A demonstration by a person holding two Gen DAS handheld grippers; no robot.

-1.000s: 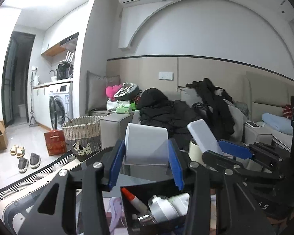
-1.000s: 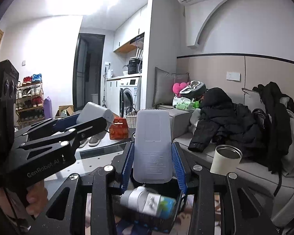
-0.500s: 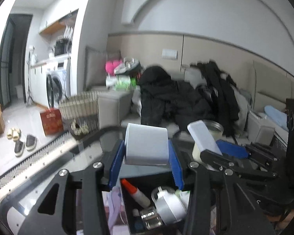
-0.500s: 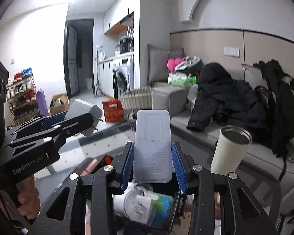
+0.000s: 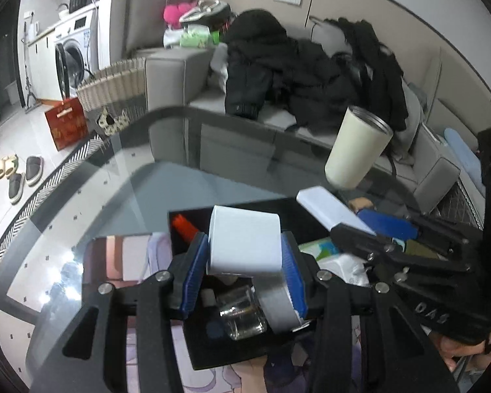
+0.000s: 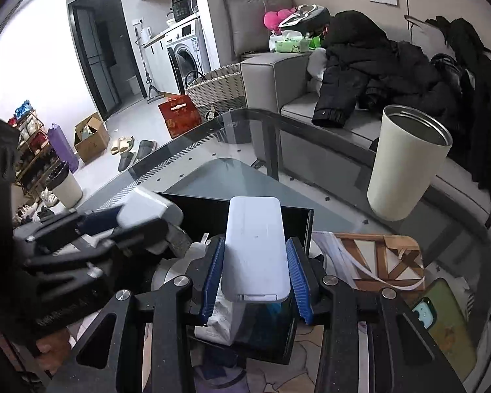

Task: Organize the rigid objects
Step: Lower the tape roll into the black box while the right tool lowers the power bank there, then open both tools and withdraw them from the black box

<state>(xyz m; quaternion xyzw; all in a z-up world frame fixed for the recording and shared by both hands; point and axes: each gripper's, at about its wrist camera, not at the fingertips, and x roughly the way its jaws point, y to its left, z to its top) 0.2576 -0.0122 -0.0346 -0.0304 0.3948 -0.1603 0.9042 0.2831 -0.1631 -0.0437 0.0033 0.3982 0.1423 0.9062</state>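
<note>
Two hand-held grippers hung over the black box (image 5: 288, 204), left hand-held gripper (image 5: 244, 267) clamping a white block (image 5: 244, 242), right hand-held gripper (image 6: 257, 273) clamping a white case (image 6: 255, 249).

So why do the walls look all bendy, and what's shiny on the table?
Left wrist view: the fisheye lens curves the sofa and walls; ceiling light glints off the glass table. Right wrist view: same bending, and the left claw looks smeared, blurry.

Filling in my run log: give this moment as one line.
left gripper: shut on white block | right gripper: shut on white case | both above black bin
</note>
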